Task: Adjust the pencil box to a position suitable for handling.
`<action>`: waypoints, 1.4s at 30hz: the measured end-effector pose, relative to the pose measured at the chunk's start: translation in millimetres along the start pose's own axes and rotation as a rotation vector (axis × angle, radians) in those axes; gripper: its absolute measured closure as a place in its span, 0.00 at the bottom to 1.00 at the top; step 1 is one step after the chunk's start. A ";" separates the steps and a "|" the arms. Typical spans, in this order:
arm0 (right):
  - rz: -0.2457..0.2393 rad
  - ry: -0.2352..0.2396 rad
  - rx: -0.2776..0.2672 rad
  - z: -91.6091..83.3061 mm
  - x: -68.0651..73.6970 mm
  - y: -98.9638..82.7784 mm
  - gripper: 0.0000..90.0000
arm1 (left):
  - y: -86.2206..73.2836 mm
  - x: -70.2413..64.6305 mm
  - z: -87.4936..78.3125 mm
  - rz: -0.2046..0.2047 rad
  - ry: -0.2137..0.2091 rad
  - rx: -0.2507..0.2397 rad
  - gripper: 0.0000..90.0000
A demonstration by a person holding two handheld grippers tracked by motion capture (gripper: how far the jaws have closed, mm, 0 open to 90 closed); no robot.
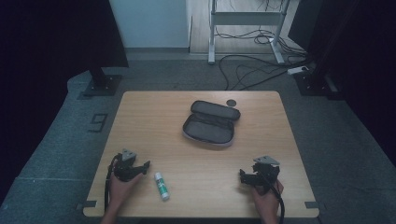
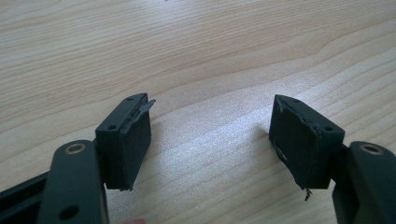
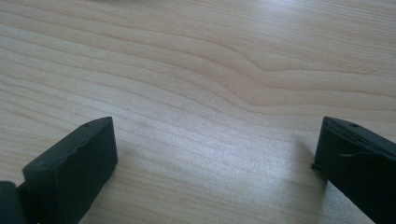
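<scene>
An open grey pencil case (image 1: 211, 123) lies unzipped in the middle of the wooden table (image 1: 261, 112). A white glue stick with a green label (image 1: 161, 185) lies near the front edge, just right of my left gripper (image 1: 140, 167). That gripper is held low over the table at the front left, and in the left gripper view its jaws (image 2: 212, 135) stand wide apart over bare wood. My right gripper (image 1: 246, 176) sits at the front right, and the right gripper view has its jaws (image 3: 215, 158) spread wide with only wood grain between them.
A small dark round disc (image 1: 231, 102) lies on the table just behind the pencil case. Beyond the table, cables (image 1: 252, 70) trail over the floor under a white desk frame (image 1: 247, 18). A black stand base (image 1: 100, 84) is at the back left.
</scene>
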State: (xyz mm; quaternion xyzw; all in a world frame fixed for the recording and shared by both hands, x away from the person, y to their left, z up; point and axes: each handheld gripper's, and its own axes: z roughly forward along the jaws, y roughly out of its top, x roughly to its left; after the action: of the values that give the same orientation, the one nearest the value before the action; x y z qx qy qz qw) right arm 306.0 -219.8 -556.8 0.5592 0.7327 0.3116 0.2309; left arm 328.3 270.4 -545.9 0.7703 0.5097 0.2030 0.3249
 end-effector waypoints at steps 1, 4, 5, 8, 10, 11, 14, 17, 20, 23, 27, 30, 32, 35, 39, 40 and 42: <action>0.009 -0.005 0.000 0.6 0.3 0.7 0.00 | 0.0 0.0 0.0 0.001 0.000 0.000 0.33; 0.009 -0.005 0.000 0.7 0.4 0.8 0.00 | 0.0 -0.8 0.2 0.006 0.007 0.001 0.33; 0.009 -0.005 0.000 0.9 0.4 1.0 0.00 | 0.0 -1.0 0.2 0.007 0.007 0.000 0.34; 0.009 -0.005 0.000 1.6 1.3 1.9 0.00 | -0.6 -1.7 -0.5 0.004 0.009 -0.003 0.35; 0.009 -0.006 -0.001 1.7 1.4 2.0 0.00 | -0.8 -1.9 -0.7 0.004 0.011 -0.004 0.35; 0.007 -0.005 -0.003 1.6 1.4 1.9 0.00 | -1.0 -2.0 -1.0 0.006 0.014 -0.005 0.35; 0.014 -0.013 -0.009 0.3 2.4 1.4 0.04 | -1.1 -2.3 -2.5 0.009 0.030 -0.011 0.36; 0.020 -0.016 -0.020 -1.1 3.1 0.4 0.08 | 3.8 -4.1 -16.2 0.006 0.034 -0.090 0.38; 0.039 -0.006 -0.026 -4.3 1.7 1.1 0.14 | 16.0 -9.6 -37.9 -0.001 0.004 -0.166 0.39; 0.054 0.003 -0.035 -6.8 0.3 2.8 0.14 | 20.8 -12.9 -43.7 0.001 -0.018 -0.173 0.39; 0.051 0.014 -0.080 -16.3 -0.1 8.3 0.16 | 27.8 -18.6 -42.9 0.006 -0.051 -0.167 0.38; 0.050 0.018 -0.096 -19.0 0.6 10.6 0.16 | 30.6 -19.5 -41.0 0.003 -0.062 -0.163 0.38; 0.047 0.023 -0.113 -21.9 1.2 13.6 0.16 | 33.6 -19.9 -39.8 -0.003 -0.074 -0.164 0.38; 0.042 0.033 -0.133 -24.8 1.8 18.2 0.17 | 36.4 -20.0 -39.4 -0.012 -0.091 -0.169 0.38; 0.042 0.041 -0.145 -26.3 2.8 21.7 0.17 | 41.3 -20.3 -39.0 -0.018 -0.105 -0.173 0.38; 0.042 0.042 -0.146 -26.6 3.2 22.6 0.17 | 43.9 -20.4 -39.0 -0.017 -0.110 -0.175 0.38; 0.034 0.043 -0.148 -27.6 4.3 25.6 0.18 | 48.9 -21.0 -38.5 -0.019 -0.118 -0.177 0.38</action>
State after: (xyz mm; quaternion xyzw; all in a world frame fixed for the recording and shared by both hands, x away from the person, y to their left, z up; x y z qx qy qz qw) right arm 303.1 -216.6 -519.2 0.5463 0.7028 0.3807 0.2504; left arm 327.1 249.3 -483.7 0.7444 0.4769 0.1983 0.4232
